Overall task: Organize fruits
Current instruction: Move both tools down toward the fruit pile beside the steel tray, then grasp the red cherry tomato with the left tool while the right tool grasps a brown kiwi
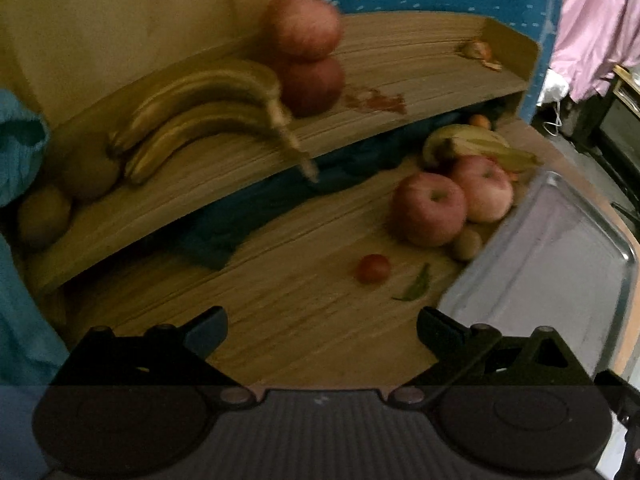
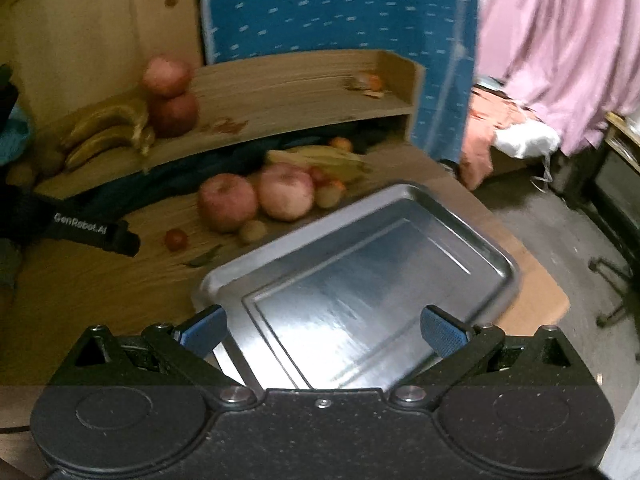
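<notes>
Both tongs (image 1: 322, 326) (image 2: 322, 330) apart, empty; metal tray (image 2: 400, 216) bare; two pink-red apples (image 2: 256, 198) beside it.

bananas (image 1: 200, 116) and stacked apples (image 1: 308, 56) lie on the shelf (image 1: 400, 60); more apples (image 1: 448, 200) sit left of the tray (image 1: 560, 248).

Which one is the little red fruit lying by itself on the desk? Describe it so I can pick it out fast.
Start at the metal tray on the wooden desk. Just off its left rim lie two big pink apples and, nearer the camera, a small round red fruit, likely a tomato. It sits alone beside a green leaf, far smaller and deeper red than the apples.
</notes>
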The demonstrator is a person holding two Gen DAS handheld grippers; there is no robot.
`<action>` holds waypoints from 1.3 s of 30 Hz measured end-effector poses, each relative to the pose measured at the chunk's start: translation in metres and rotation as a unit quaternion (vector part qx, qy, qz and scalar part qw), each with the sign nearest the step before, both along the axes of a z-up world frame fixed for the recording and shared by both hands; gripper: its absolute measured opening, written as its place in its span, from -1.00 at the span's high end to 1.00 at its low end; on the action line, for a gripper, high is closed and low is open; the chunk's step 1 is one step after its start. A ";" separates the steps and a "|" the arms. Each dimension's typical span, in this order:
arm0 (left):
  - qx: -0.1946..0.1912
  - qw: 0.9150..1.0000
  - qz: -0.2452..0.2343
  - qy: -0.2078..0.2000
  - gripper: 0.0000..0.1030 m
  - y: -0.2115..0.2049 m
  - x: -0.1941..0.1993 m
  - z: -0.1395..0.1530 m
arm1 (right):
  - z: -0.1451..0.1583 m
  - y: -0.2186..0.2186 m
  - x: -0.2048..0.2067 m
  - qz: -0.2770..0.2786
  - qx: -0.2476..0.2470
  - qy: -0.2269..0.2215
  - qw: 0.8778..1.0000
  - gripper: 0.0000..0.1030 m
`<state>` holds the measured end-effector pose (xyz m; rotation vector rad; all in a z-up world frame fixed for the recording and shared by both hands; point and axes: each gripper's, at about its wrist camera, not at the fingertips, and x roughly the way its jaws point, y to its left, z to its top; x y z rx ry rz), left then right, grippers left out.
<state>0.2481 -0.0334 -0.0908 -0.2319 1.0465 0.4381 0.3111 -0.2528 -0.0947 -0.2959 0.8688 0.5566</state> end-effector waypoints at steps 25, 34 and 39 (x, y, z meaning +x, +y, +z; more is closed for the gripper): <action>-0.028 0.999 0.000 0.038 -0.99 0.012 0.048 -0.049 | -0.054 0.071 0.065 0.148 -0.025 0.034 0.988 -0.88; -0.025 0.999 -0.016 0.038 -0.95 0.009 0.060 -0.055 | -0.064 0.083 0.080 0.174 -0.025 0.033 0.984 -0.57; -0.033 0.998 -0.022 0.040 -0.82 0.008 0.066 -0.058 | -0.070 0.091 0.086 0.190 -0.028 0.032 0.981 -0.40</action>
